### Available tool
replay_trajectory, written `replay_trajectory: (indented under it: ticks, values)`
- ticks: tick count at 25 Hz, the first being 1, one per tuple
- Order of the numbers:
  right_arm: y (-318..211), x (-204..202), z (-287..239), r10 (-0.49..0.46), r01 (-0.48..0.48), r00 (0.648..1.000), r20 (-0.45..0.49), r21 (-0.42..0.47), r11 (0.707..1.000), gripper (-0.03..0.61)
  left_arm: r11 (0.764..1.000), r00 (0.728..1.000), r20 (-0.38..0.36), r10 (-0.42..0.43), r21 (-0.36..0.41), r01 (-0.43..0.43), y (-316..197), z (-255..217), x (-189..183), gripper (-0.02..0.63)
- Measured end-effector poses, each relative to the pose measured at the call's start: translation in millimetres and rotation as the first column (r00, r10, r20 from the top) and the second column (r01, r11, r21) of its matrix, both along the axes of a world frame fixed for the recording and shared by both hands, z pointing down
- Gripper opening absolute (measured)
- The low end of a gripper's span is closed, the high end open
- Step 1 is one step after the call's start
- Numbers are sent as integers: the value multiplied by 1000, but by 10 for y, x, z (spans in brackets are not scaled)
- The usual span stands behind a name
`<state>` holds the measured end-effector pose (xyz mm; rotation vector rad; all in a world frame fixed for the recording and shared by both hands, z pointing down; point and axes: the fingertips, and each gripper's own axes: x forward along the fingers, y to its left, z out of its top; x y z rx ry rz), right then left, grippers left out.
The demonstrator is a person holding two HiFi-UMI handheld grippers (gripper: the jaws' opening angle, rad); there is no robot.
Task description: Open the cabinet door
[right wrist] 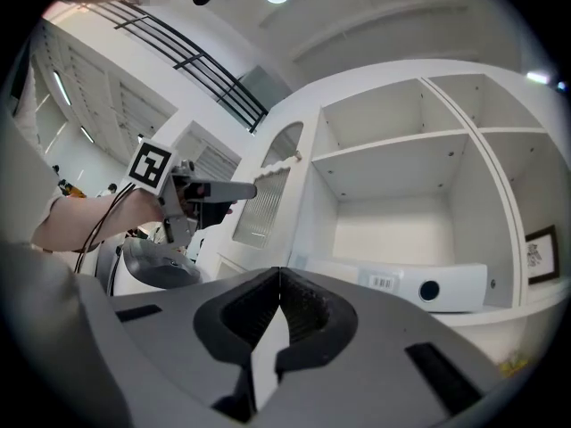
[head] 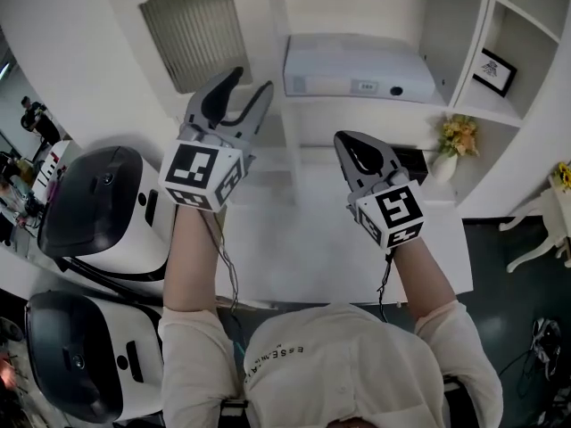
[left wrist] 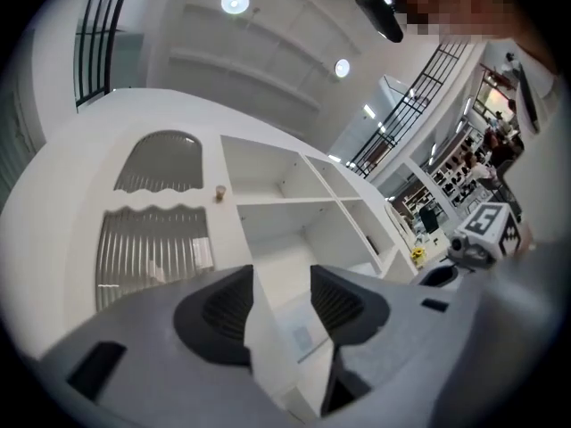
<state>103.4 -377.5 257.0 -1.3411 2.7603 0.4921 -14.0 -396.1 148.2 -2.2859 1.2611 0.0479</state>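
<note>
Left gripper, jaws apart and empty, hovers at the lower right corner of the cabinet door, which appears unopened. Right gripper is clenched on nothing.

Two grippers are up: the left gripper and the right gripper. Two white machines with dark lids stand by, the nearer machine and the farther machine. The cabinet shows two ribbed-glass panes, the arched pane over the lower pane, and one knob. There is one white box and one framed picture. There are two bunches of yellow flowers, the vase bunch and the right-hand bunch.
</note>
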Motion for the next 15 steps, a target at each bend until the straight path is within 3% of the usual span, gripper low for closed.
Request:
replay_trajectory:
  ticks: [8, 15]
  values:
    - [-228, -70, -107, 12, -12, 1000, -25, 19, 1000, 15, 993, 998, 55, -23, 116, 17, -421, -889, 23, 198]
    - [-336, -25, -200, 32, -31, 999, -36, 39, 999, 15, 977, 990, 33, -138, 168, 131, -727, -1525, -60, 199]
